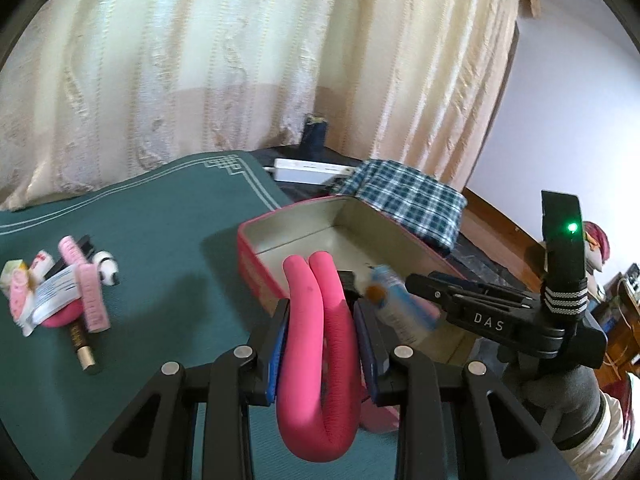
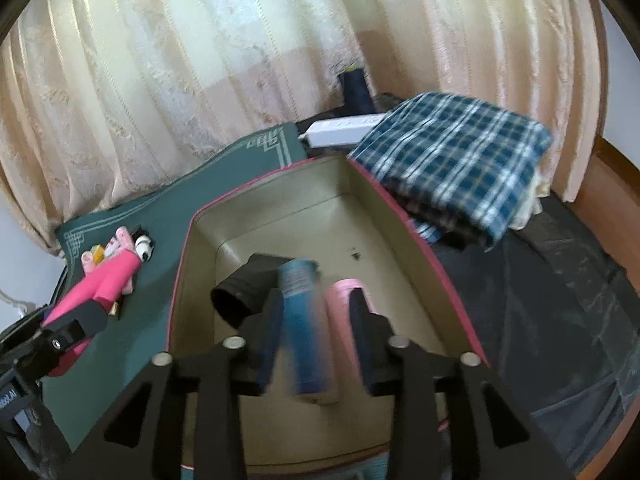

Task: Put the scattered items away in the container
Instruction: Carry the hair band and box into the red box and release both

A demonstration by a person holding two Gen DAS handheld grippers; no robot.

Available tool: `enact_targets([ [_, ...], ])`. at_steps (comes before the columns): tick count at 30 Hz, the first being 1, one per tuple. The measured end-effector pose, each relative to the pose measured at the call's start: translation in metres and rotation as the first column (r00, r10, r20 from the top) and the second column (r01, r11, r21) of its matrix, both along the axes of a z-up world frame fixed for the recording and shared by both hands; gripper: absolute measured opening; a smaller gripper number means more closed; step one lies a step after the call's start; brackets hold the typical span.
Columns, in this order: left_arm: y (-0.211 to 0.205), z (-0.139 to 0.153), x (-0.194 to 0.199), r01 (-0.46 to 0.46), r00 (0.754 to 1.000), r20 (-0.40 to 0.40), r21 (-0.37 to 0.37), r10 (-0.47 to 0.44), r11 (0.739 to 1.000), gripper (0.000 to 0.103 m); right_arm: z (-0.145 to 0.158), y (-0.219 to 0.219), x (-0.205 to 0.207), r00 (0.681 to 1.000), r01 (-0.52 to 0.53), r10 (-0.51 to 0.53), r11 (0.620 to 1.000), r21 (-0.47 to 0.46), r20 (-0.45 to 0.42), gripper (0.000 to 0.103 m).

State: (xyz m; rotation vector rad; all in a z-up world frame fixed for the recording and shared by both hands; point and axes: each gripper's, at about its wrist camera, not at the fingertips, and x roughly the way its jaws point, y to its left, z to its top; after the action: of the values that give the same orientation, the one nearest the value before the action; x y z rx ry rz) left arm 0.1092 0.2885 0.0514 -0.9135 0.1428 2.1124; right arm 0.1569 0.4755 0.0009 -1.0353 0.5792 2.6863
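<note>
Now | left claw (image 1: pixel 320 332) grips pink roller (image 1: pixel 316 344) | right claw (image 2: pixel 314 332) slack round blue tube (image 2: pixel 302 320)

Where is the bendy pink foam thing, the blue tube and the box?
bendy pink foam thing (image 1: pixel 308 344): left wrist view, its left leg between the pads.
blue tube (image 2: pixel 302 328): right wrist view, middle of its blurred body.
box (image 2: pixel 404 220): right wrist view, inside right wall.

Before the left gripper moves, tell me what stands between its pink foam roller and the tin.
Nothing blocks it. The pink foam roller hangs beside the tin's near corner; the right gripper and blue tube occupy the right side.
</note>
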Motion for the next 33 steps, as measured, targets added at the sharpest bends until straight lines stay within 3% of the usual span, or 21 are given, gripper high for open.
enact_targets([
  [13,0.057,-0.015,0.023,0.121,0.992,0.046,-0.022,-0.12,0.992,0.034,0.027,0.006,0.037,0.994,0.094,-0.087,0.99,0.106,-0.071,0.048],
  [15,0.062,-0.018,0.024,0.127,0.991,0.055,-0.018,-0.125,0.992,0.049,0.03,0.007,0.039,0.993,0.099,-0.091,0.989,0.114,-0.075,0.049],
  [16,0.062,-0.018,0.025,0.126,0.991,0.056,-0.013,-0.125,0.992,0.052,0.031,0.008,0.04,0.993,0.1,-0.091,0.988,0.117,-0.076,0.051],
  [23,0.048,-0.012,0.02,0.072,0.996,0.046,0.0,-0.072,0.997,0.052,0.045,-0.001,0.047,0.989,0.123,-0.108,0.98,0.157,-0.101,0.061],
  [33,-0.018,0.0,-0.001,-0.117,0.993,-0.027,-0.017,0.117,0.993,0.052,0.063,-0.053,0.031,0.992,0.059,-0.029,0.967,0.25,-0.121,0.071],
])
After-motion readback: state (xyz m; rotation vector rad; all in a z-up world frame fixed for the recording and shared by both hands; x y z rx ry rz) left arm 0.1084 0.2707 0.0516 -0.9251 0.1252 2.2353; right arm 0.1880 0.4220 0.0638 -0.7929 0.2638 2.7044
